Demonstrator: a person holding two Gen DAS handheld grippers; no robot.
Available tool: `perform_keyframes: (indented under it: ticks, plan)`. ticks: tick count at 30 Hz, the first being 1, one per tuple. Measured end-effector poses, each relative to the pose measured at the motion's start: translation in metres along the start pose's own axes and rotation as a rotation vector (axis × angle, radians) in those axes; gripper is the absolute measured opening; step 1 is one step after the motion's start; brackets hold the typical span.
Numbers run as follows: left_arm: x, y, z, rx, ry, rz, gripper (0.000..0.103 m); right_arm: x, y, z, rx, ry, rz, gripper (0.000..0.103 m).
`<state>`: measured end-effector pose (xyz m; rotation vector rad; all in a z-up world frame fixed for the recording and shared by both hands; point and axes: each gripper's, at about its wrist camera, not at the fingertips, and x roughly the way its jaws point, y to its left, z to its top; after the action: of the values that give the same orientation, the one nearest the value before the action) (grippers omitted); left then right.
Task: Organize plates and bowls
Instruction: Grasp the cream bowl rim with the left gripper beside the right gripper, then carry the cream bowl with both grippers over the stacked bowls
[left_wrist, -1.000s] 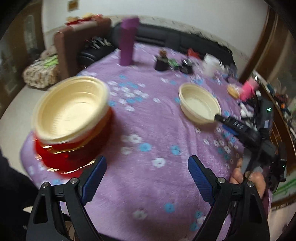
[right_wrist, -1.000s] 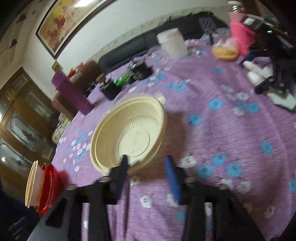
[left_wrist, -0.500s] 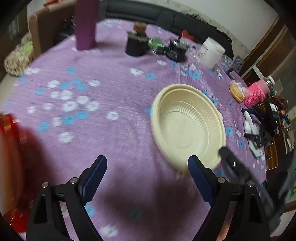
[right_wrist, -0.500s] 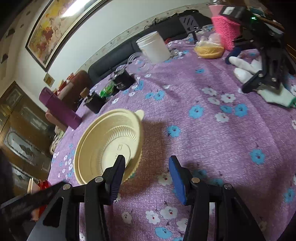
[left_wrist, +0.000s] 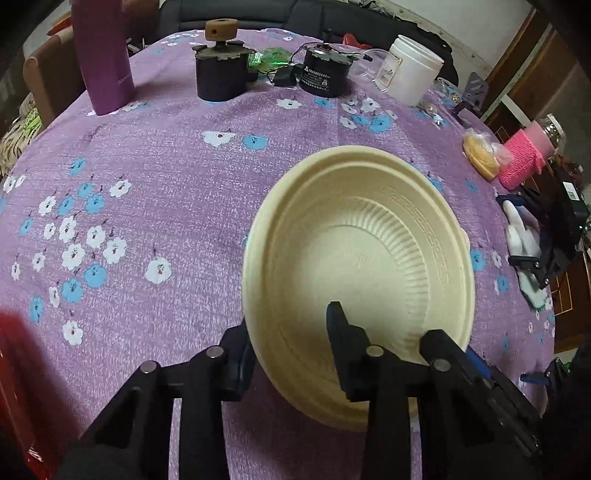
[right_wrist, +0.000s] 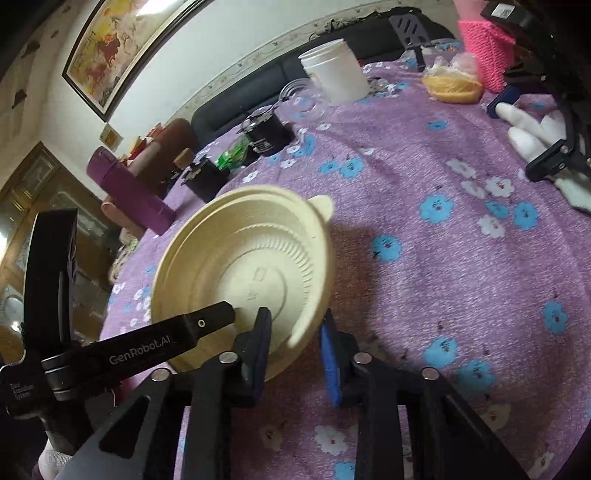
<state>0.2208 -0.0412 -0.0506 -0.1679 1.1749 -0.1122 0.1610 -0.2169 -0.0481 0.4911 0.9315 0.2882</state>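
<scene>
Round tabletop (left_wrist: 184, 192) w/ purple cloth, blue & white flowers; dark sofa (right_wrist: 258, 88) and framed painting (right_wrist: 122, 44) on wall behind. Cream bowl (left_wrist: 369, 258) sits tilted at the near edge. Left tongs (left_wrist: 291, 347) clamped on its rim, one finger inside, one outside. Right tongs (right_wrist: 293, 354) likewise clamped on the rim. Left tool arm reads "GenRobot.AI" in the right view. White jar (left_wrist: 410, 74), purple flask (left_wrist: 105, 55), black pots (left_wrist: 221, 72) stand at far side.
</scene>
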Motion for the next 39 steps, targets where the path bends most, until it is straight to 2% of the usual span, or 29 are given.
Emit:
perform_keyframes:
  ticks: [5, 10, 14, 20, 23, 26, 33, 39]
  plan:
    - [-0.020, -0.004, -0.015, 0.070, -0.054, 0.056, 0.030, -0.008, 0.005, -0.003, -0.010, -0.013, 0.046, 0.025]
    - [-0.045, -0.001, -0.030, 0.090, -0.107, 0.082, 0.030, -0.017, 0.018, -0.009, -0.057, -0.025, 0.083, 0.024]
    - [-0.072, 0.001, -0.049, 0.111, -0.175, 0.141, 0.031, -0.021, 0.034, -0.017, -0.117, -0.032, 0.094, 0.023]
    - [-0.107, 0.012, -0.081, 0.098, -0.235, 0.192, 0.031, -0.026, 0.054, -0.031, -0.173, -0.022, 0.149, 0.022]
    - [-0.131, 0.022, -0.098, 0.082, -0.289, 0.226, 0.031, -0.030, 0.068, -0.039, -0.182, -0.013, 0.203, 0.023]
    - [-0.153, 0.032, -0.113, 0.069, -0.336, 0.258, 0.031, -0.043, 0.092, -0.052, -0.230, -0.031, 0.211, 0.023]
    - [-0.184, 0.061, -0.138, 0.021, -0.383, 0.256, 0.032, -0.074, 0.135, -0.083, -0.290, -0.084, 0.234, 0.023]
    - [-0.203, 0.089, -0.153, -0.033, -0.417, 0.233, 0.032, -0.084, 0.168, -0.097, -0.354, -0.082, 0.229, 0.023]
